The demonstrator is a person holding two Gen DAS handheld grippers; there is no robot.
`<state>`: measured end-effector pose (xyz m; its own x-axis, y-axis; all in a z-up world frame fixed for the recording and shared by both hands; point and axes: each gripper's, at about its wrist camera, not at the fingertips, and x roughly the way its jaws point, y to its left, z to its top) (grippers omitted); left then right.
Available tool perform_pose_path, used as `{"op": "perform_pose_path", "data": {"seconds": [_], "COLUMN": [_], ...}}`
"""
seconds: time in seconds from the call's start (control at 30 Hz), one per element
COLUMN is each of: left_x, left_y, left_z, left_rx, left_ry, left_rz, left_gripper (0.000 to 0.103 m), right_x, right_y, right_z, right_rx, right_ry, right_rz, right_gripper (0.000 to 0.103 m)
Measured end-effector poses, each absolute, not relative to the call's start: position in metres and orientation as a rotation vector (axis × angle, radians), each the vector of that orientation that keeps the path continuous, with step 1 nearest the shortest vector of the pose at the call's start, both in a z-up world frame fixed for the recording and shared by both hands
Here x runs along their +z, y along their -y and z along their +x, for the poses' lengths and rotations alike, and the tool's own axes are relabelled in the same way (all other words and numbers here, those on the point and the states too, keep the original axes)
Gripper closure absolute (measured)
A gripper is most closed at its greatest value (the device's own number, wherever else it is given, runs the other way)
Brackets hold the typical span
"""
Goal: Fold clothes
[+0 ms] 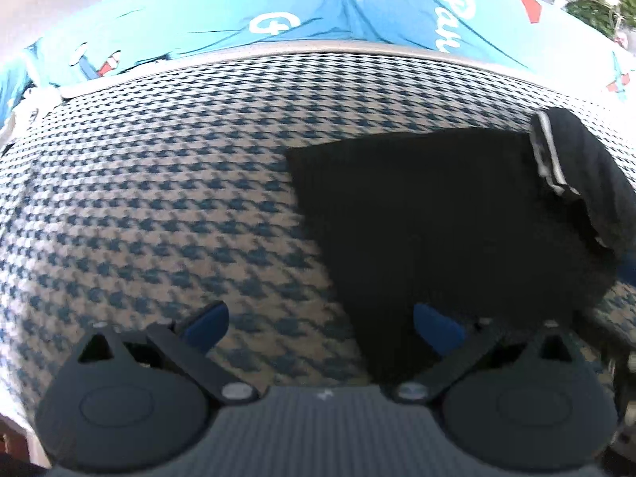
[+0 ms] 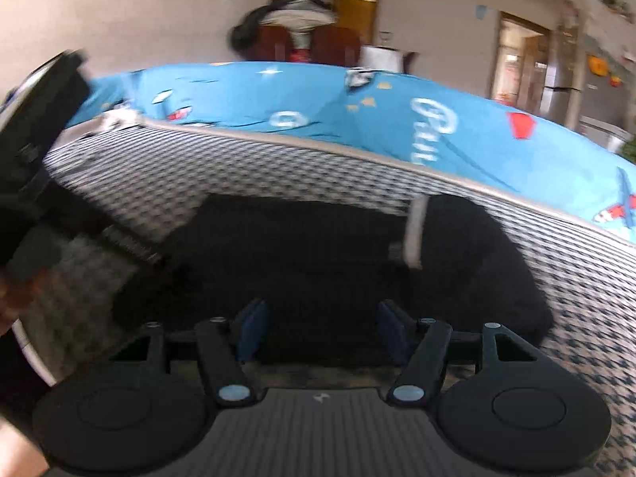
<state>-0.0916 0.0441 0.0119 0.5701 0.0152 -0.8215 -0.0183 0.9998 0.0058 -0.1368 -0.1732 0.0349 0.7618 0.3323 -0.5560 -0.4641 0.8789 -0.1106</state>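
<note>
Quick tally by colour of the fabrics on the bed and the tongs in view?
Black garment, white-striped trim: 1
Houndstooth cover, dark blue and white: 1
Bright blue printed sheet: 1
Tongs with blue pads, both open and empty: 2, left tongs and right tongs
Total: 5

One black folded garment [image 1: 437,218] lies on one houndstooth-covered surface [image 1: 159,179]. One blue printed sheet [image 1: 278,8] lies beyond at twelve o'clock. Two tongs show: left [image 1: 320,328], right [image 2: 320,328].

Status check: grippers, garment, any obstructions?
Left hand-held gripper open, empty. Right hand-held gripper open over black garment. Garment flat on houndstooth cover. Nothing blocking.
</note>
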Motion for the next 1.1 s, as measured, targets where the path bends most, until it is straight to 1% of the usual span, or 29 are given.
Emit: {"op": "perform_pose_path", "data": {"seconds": [0.33, 0.73, 0.77, 0.8, 0.83, 0.87, 0.93, 1.0, 1.07, 1.1], "left_x": [0.013, 0.013, 0.013, 0.014, 0.014, 0.014, 0.014, 0.014, 0.014, 0.014], "left_y": [-0.07, -0.073, -0.073, -0.073, -0.073, -0.073, -0.072, -0.071, -0.069, -0.069], "left_z": [-0.09, -0.087, -0.086, -0.086, -0.086, -0.085, -0.084, -0.083, -0.082, -0.082], "left_rx": [0.013, -0.066, -0.077, -0.088, -0.1, -0.111, -0.139, -0.171, -0.209, -0.228], "left_ry": [-0.988, -1.026, -1.029, -1.032, -1.034, -1.037, -1.043, -1.049, -1.055, -1.058], "left_rz": [-0.108, -0.211, -0.221, -0.231, -0.241, -0.251, -0.27, -0.288, -0.313, -0.327], "left_gripper": [0.0, 0.0, 0.0, 0.0, 0.0, 0.0, 0.0, 0.0, 0.0, 0.0], "right_x": [0.016, -0.007, -0.008, -0.008, -0.008, -0.008, -0.008, -0.008, -0.005, -0.003], "right_y": [0.128, 0.091, 0.092, 0.092, 0.092, 0.093, 0.093, 0.095, 0.101, 0.106], "right_z": [-0.151, -0.151, -0.15, -0.149, -0.148, -0.148, -0.146, -0.145, -0.138, -0.135], "right_rx": [0.654, 0.703, 0.705, 0.707, 0.709, 0.711, 0.716, 0.713, 0.705, 0.704], "right_ry": [-0.566, -0.504, -0.505, -0.507, -0.508, -0.509, -0.512, -0.517, -0.543, -0.555], "right_rz": [-0.316, -0.488, -0.48, -0.471, -0.462, -0.454, -0.437, -0.414, -0.346, -0.304], "right_gripper": [0.041, 0.043, 0.045, 0.051, 0.055, 0.062, 0.069, 0.083, 0.09, 0.091]}}
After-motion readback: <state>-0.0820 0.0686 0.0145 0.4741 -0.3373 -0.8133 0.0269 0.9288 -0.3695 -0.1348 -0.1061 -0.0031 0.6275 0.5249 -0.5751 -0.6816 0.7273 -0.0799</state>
